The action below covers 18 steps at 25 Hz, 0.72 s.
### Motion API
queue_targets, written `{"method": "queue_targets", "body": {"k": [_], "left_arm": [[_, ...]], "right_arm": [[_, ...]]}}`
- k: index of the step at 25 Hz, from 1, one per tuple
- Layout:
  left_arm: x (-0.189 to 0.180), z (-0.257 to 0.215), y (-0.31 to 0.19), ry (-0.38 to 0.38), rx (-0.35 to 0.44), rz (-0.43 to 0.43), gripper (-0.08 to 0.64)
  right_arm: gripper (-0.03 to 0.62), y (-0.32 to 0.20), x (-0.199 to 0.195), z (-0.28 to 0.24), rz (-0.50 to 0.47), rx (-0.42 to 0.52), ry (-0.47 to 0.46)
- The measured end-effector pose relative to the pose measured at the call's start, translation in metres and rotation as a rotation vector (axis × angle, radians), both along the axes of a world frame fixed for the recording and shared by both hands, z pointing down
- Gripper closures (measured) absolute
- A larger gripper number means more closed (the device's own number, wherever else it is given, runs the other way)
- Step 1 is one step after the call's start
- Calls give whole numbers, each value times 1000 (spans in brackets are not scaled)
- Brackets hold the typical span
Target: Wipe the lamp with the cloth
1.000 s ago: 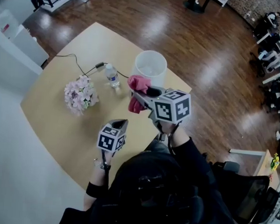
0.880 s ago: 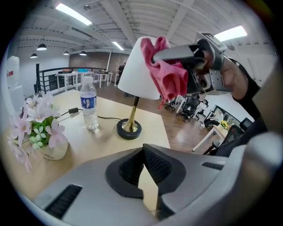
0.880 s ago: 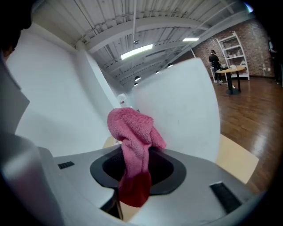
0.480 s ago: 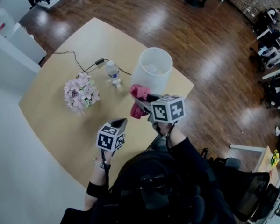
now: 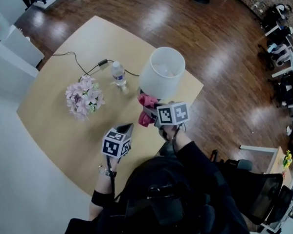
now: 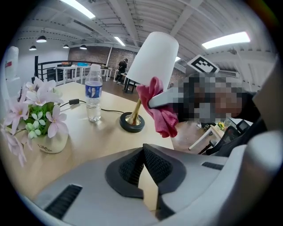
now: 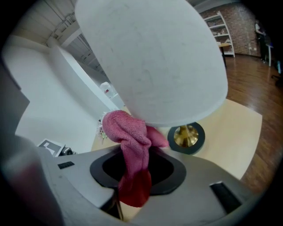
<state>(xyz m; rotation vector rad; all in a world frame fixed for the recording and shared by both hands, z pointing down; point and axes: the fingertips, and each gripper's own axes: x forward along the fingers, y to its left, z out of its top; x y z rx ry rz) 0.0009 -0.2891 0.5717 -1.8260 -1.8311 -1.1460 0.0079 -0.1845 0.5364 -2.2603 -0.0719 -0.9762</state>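
Pink cloth (image 7: 131,143) pinched between right gripper (image 7: 134,171) jaws, at lamp (image 7: 150,57) rim.

The lamp (image 5: 162,73) stands upright on the tabletop (image 5: 57,129) near its far edge, with a white, slightly tapered shade on a brass stem and a round dark base. The cloth (image 7: 132,141) is a pink-red towelling rag, bunched and pinched between the jaws of the right hand-held gripper (image 7: 135,170). Its upper wad lies up against the shade's lower rim and its tail hangs down.
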Motion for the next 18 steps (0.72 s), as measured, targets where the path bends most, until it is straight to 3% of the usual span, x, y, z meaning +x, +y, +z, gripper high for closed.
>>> {"method": "queue_targets", "body": {"k": [3,5,11,15,18], "left_arm": [[2,-1,-1,-8,-6,4,558],[6,-2,-1,-8,-14,8,558],[20,-9,8,8,-49,26,558],[19,-15,10,-4,-69,23,558],[15,-18,10,-9,-84,21,558]], "right_arm": [[463,-8,-4,-1,-8,-11,-24],[463,-16,-4,-20,-46,-67,-6],[463,-23,13,-121,-149,-379,126],[463,-8,34,-183,-131,-515,207],[463,6,46,-224,-121,-678,239]]}}
